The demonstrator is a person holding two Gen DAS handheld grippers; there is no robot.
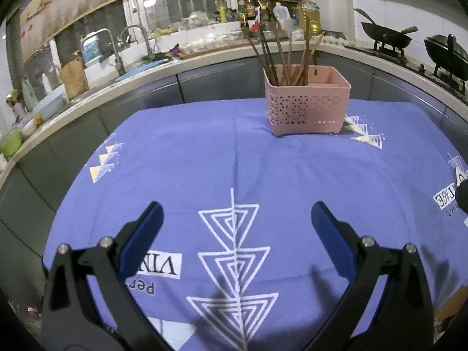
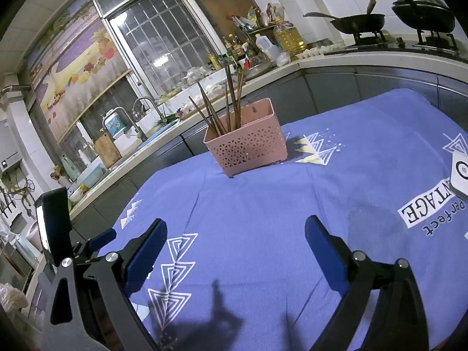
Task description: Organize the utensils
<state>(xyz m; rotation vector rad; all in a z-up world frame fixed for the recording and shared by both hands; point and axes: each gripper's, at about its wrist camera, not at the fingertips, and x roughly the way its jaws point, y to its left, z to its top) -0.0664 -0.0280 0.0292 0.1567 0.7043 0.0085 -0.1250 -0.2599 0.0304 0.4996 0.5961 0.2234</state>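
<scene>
A pink perforated utensil basket (image 1: 307, 103) stands at the far side of the table on a purple patterned cloth (image 1: 204, 161). Several brown chopsticks (image 1: 280, 55) stand upright in its left compartment. The basket also shows in the right wrist view (image 2: 248, 146), with the chopsticks (image 2: 225, 108) leaning in its left part. My left gripper (image 1: 237, 213) is open and empty, well short of the basket. My right gripper (image 2: 235, 234) is open and empty above the cloth (image 2: 292, 199). No loose utensils show on the cloth.
A kitchen counter (image 1: 175, 64) with a sink and taps curves behind the table. Woks (image 1: 386, 38) sit on a stove at the right. A white device (image 2: 460, 175) lies at the cloth's right edge. The left gripper's body (image 2: 55, 225) shows at the left.
</scene>
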